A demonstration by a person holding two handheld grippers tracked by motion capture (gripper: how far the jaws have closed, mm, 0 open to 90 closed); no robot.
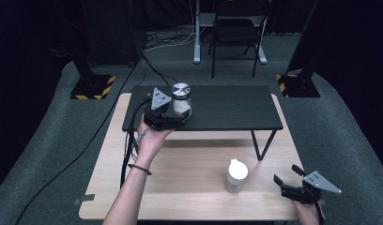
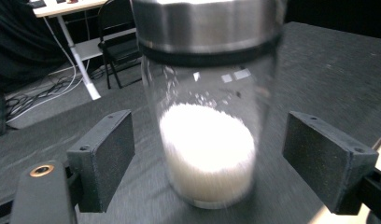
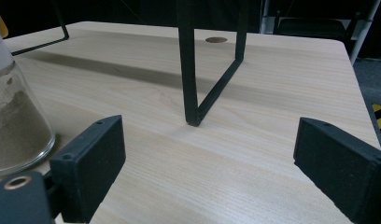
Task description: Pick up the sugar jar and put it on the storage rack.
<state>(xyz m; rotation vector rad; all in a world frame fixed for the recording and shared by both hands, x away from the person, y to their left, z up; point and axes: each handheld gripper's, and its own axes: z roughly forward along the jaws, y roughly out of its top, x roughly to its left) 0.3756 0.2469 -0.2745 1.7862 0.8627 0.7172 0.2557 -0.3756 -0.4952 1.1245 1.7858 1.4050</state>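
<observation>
The left gripper [image 2: 207, 154] is standing with its 2 black jaws apart, and the jar [image 2: 207, 116] is sitting between them with a clear gap showing on each side; neither pad is pressing on the glass. In the high view, the left gripper [image 1: 173, 112] is lying at the upper left of centre, against the jar [image 1: 181, 101], on the left end of the black shelf [image 1: 227, 110].

The jar is showing 3 features: a clear glass wall, a brushed metal lid [image 2: 207, 23] with a dark band beneath it, and white granules [image 2: 207, 149] filling roughly the lower half. It is standing upright on the shelf.

The right gripper [image 3: 209, 168] is holding its 2 jaws wide apart over bare wood, with nothing between them. In the high view, it [image 1: 288, 180] is resting at the lower right of the frame, above the light wooden table [image 1: 180, 187].

A second jar [image 1: 236, 176] with a white cap is standing on the table at lower centre, near the right gripper but apart from it. In the right gripper view, this second jar [image 3: 16, 126] is appearing at the left edge, holding tan powder.
</observation>
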